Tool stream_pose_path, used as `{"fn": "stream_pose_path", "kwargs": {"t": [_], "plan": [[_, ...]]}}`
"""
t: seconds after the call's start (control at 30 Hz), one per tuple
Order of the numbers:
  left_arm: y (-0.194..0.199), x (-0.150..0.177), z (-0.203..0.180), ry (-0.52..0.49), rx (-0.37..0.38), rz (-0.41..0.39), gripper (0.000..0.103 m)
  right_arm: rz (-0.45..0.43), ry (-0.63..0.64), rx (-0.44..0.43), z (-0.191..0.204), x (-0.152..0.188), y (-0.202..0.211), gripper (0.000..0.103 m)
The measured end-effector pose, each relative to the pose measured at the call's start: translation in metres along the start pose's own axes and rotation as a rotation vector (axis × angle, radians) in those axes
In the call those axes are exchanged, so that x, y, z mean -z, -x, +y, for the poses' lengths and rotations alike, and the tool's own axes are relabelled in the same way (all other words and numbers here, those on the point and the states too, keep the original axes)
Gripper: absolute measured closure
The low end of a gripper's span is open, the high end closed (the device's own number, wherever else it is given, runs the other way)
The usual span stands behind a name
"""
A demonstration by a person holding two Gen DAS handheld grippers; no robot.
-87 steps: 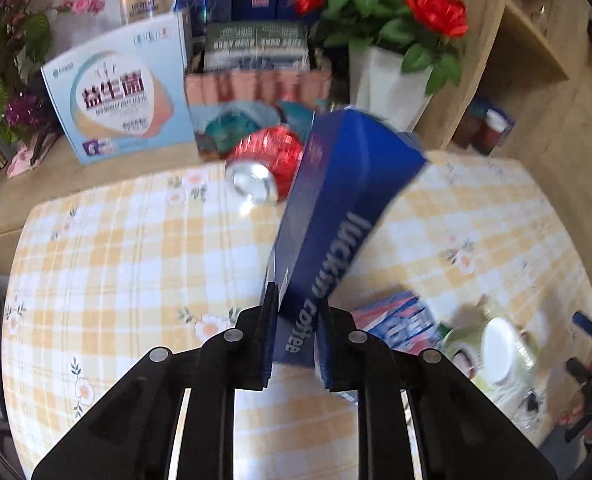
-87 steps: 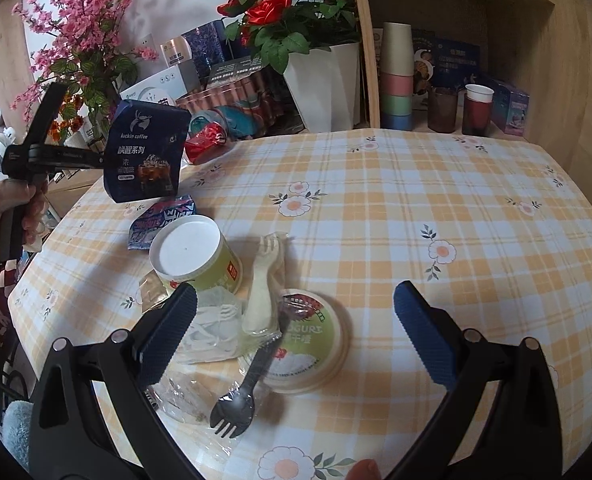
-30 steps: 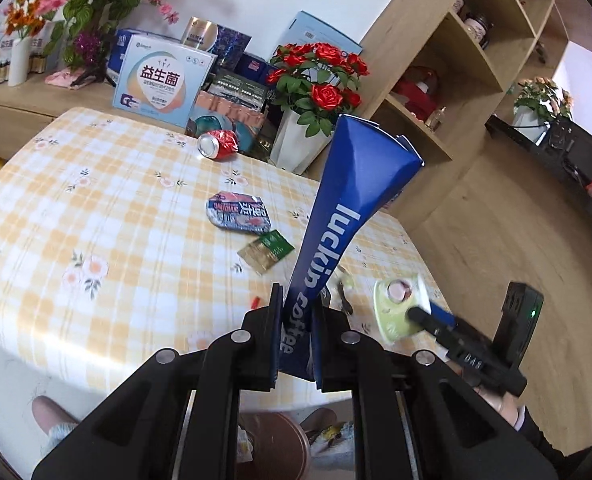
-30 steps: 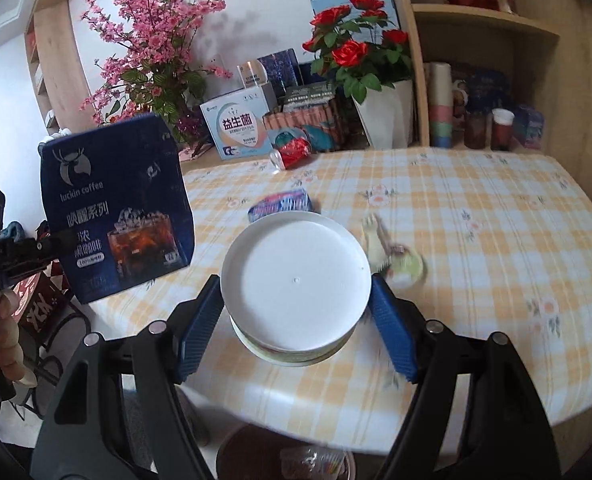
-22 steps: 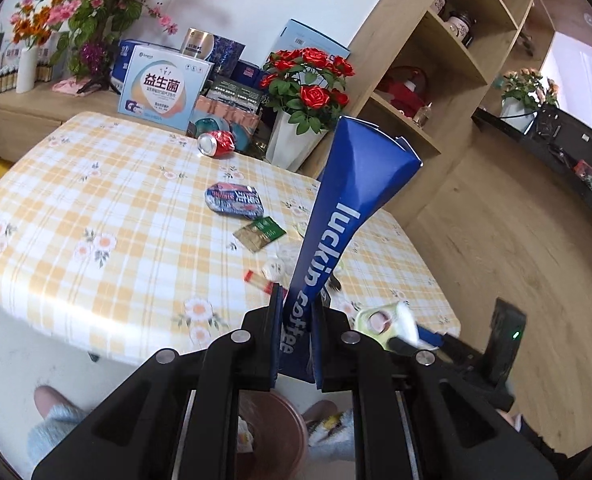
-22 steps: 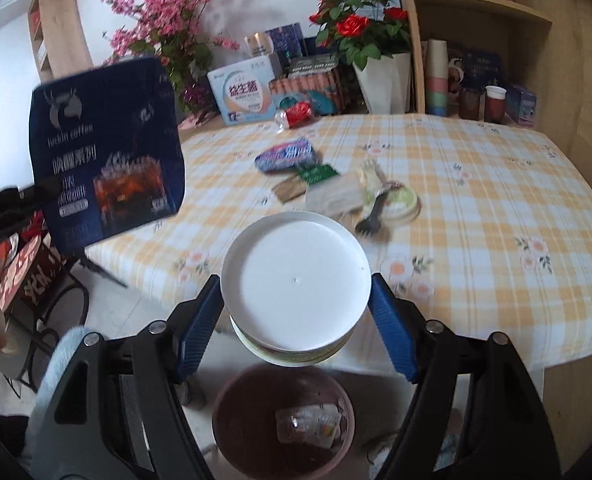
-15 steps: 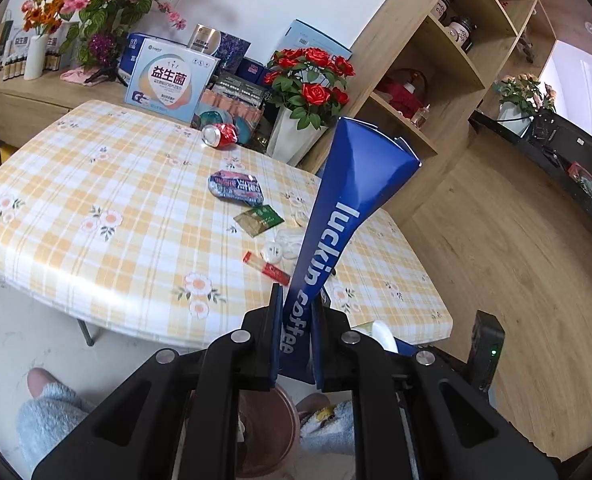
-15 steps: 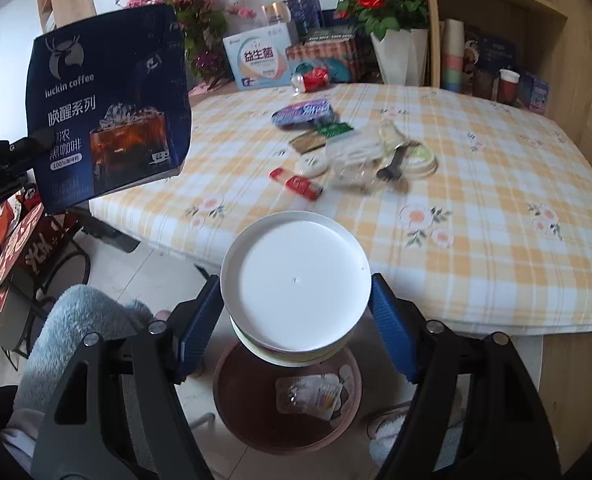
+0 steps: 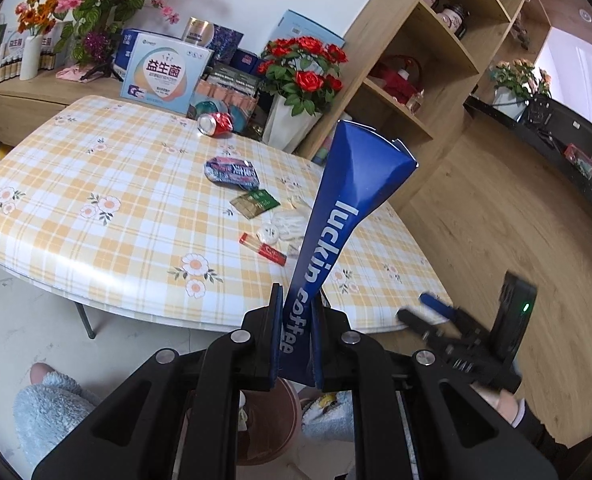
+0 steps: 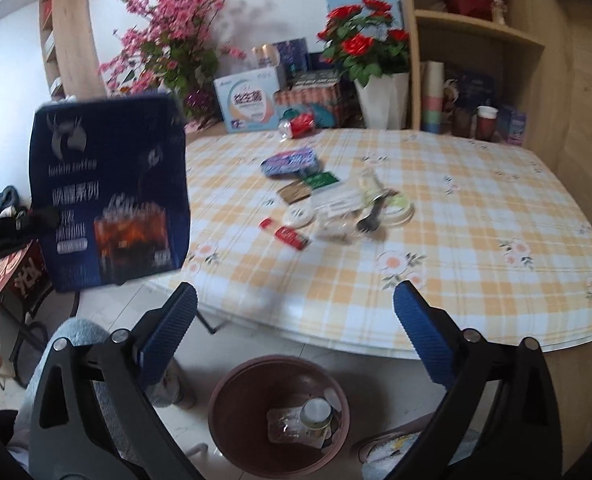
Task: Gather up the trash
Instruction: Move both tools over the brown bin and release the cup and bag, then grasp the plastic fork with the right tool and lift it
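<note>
In the middle of both views: a round table point(image 10: 476, 216) under a yellow checked cloth, with litter strewn near its centre.
Bin: a brown round bin point(image 10: 278, 412) on the floor at the bottom centre of the right view, just below the table's near edge; a cup point(image 10: 316, 412) with a white lid lies inside among clear wrappers.
Box: a dark blue coffee box point(image 9: 348, 208) rises up the centre of the left view; in the right view it fills the left side, off the table.
Left gripper point(image 9: 296, 336): clamped on the box's lower end.
Right gripper point(image 10: 296, 344): jaws spread wide and bare, directly above the bin.
Can: a crushed red can point(image 9: 215, 123) lies at the table's far edge.
Packet: a crumpled blue packet point(image 9: 231, 171) sits in front of the can.
Sachets: a green one point(image 9: 255, 203) and a red one point(image 9: 263, 249), nearer the camera.
Fork: a dark plastic fork point(image 10: 370, 216) rests on a round lid, right of centre.
</note>
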State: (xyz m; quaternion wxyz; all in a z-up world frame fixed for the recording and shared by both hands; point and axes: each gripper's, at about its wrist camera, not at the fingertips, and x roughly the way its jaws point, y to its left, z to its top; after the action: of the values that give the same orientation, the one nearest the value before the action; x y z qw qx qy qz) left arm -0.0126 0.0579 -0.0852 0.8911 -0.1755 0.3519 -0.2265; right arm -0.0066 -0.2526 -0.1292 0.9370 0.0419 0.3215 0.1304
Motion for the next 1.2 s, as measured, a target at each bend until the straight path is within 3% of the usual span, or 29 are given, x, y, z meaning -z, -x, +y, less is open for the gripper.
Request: {"fn": "stream_pose_path", "kwargs": {"t": [0.27, 0.73, 0.8, 0.83, 0.87, 1.07, 1.2], "plan": [[-0.017, 0.012, -0.011, -0.033, 0.03, 0.066, 0.091, -0.052, -0.051, 0.062, -0.029, -0.008, 0.013, 0.006], [-0.054, 0.038, -0.023, -0.066, 0.09, 0.201, 0.089, -0.049, -0.109, 0.095, -0.056, 0.001, 0.012, 0.006], [-0.06, 0.041, -0.02, -0.049, 0.081, 0.205, 0.069, -0.047, -0.115, 0.098, -0.058, 0.001, 0.011, 0.006], [-0.06, 0.041, -0.018, -0.042, 0.068, 0.195, 0.045, -0.046, -0.117, 0.098, -0.059, 0.001, 0.011, 0.006], [-0.057, 0.041, -0.016, -0.037, 0.051, 0.172, 0.037, -0.045, -0.118, 0.1, -0.059, 0.002, 0.011, 0.006], [-0.043, 0.029, -0.007, -0.045, -0.056, 0.081, 0.019, -0.038, -0.125, 0.109, -0.063, 0.002, 0.009, 0.006], [-0.036, 0.021, 0.002, -0.052, -0.13, 0.047, 0.013, -0.028, -0.118, 0.116, -0.062, 0.002, 0.006, 0.006]]}}
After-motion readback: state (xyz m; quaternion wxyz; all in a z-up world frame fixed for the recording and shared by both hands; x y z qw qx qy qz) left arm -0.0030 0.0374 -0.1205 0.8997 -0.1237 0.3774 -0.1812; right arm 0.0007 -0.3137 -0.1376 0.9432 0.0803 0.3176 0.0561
